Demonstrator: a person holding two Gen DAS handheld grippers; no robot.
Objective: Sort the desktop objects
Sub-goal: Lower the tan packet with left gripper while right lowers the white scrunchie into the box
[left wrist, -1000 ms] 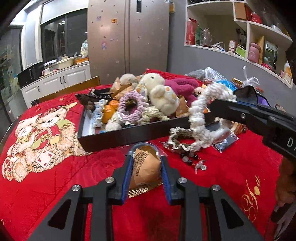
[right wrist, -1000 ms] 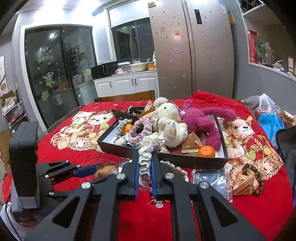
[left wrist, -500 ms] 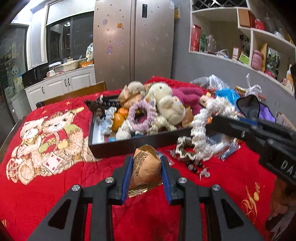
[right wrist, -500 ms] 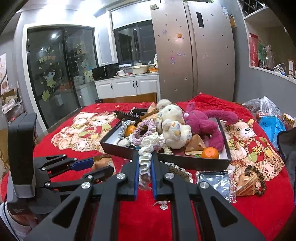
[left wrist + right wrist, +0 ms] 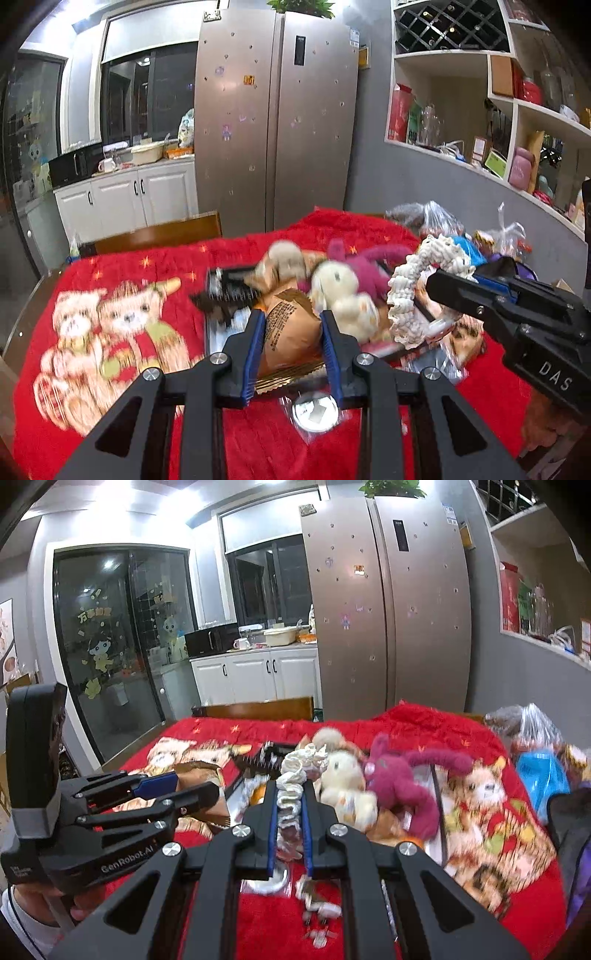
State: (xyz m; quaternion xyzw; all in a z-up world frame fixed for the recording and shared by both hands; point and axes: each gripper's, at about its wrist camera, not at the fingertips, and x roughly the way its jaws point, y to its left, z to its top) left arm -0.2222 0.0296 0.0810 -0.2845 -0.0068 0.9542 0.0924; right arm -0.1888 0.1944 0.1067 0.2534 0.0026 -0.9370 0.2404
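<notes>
A: Left gripper (image 5: 291,332): clamped on tan snack packet (image 5: 291,336), held above red blanket (image 5: 122,266). Visible only in left view: round silver-foil item (image 5: 315,411) in clear wrap, on blanket below the jaws.

B: Right gripper (image 5: 290,812): closed on cream ruffled scrunchie (image 5: 291,801), raised over near edge of black tray (image 5: 437,794). Tray contents: cream plush (image 5: 345,775), magenta plush (image 5: 395,779). Seen from left view: scrunchie (image 5: 406,295) looping up out of the black fingers.

A: Visible only in right view: hand (image 5: 79,902) under left gripper body; beaded piece (image 5: 317,908) dangling below scrunchie. Blur on tray contents; finer detail unreadable.
</notes>
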